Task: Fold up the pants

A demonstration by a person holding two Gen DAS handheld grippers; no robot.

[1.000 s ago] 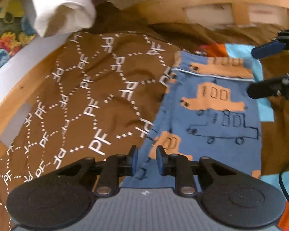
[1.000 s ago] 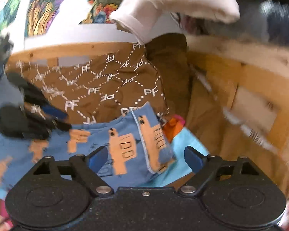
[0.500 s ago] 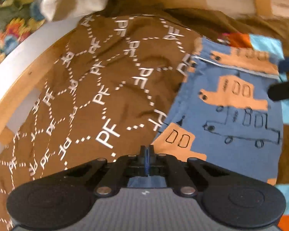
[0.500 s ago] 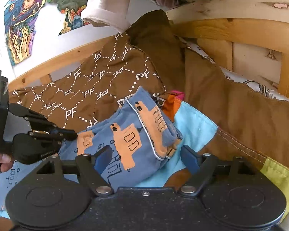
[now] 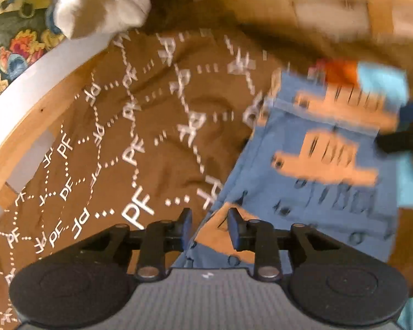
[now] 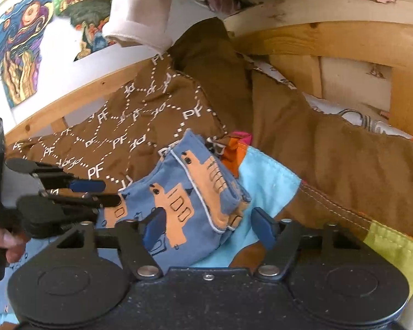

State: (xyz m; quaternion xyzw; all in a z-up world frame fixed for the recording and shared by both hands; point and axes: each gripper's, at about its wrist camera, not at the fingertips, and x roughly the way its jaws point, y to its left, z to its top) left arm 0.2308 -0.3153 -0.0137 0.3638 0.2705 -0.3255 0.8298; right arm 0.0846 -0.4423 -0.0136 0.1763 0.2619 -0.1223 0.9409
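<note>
Half a second back the left tongs were pinched fully shut at the pants' edge; now their jaws are opening again, with the blue cloth's edge sitting in the gap, not squeezed. The right tongs were spread wider a second ago and are closing in, straddling the folded waistband end without pressing it yet. The pants, blue with orange trucks, lie on the bed, half on a brown quilt printed with "PF" and half on a light blue patch. Farther back there's the wooden bed frame and a white garment hanging over it. No containers around.
</note>
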